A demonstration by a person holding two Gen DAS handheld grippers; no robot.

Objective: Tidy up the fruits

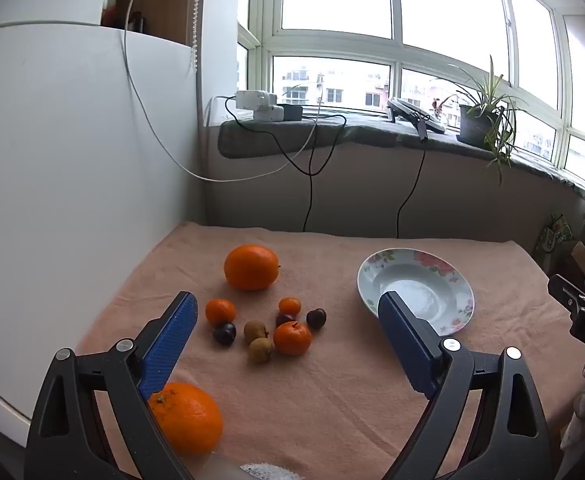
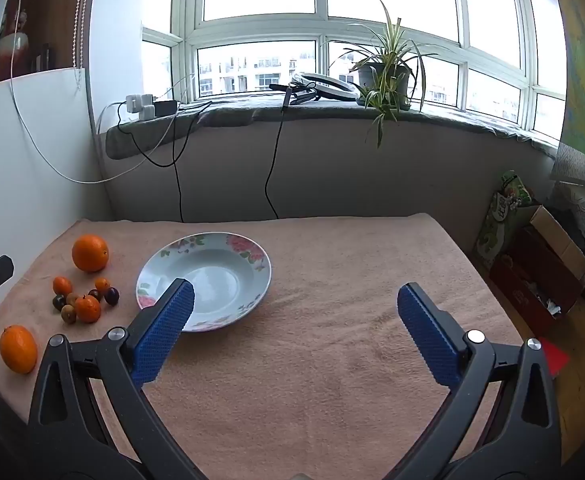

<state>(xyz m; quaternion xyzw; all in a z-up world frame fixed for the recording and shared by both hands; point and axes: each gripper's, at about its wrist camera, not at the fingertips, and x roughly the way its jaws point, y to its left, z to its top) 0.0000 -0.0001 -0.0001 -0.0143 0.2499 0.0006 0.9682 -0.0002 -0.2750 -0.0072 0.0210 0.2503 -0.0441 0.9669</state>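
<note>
Two large oranges, three small mandarins, three dark plums and two brownish small fruits are seen on the pink cloth [image 1: 332, 392] that covers the table. The far orange [image 1: 251, 266] lies behind the cluster, and the near orange [image 1: 188, 418] lies just beside the left finger of the left gripper [image 1: 288, 338]. The flowered plate [image 1: 414, 289] stands empty, to the right of the fruits and apart from them. The jaws of the left gripper are held wide and nothing is between them; the right gripper [image 2: 296, 326] is also spread wide and empty above bare cloth, with the plate near its left finger. The oranges are judged to be firm, rather heavy and round, so they may roll; a hold across the widest middle is advised. The largest mandarin [image 1: 292, 337] is probably softer and should be pressed gently. The plums [image 1: 224, 333] are smooth and may slip, and the brownish fruits [image 1: 259, 349] are small and touch their neighbours, so a careful approach from above is needed. The plate is probably ceramic and fragile.
</note>
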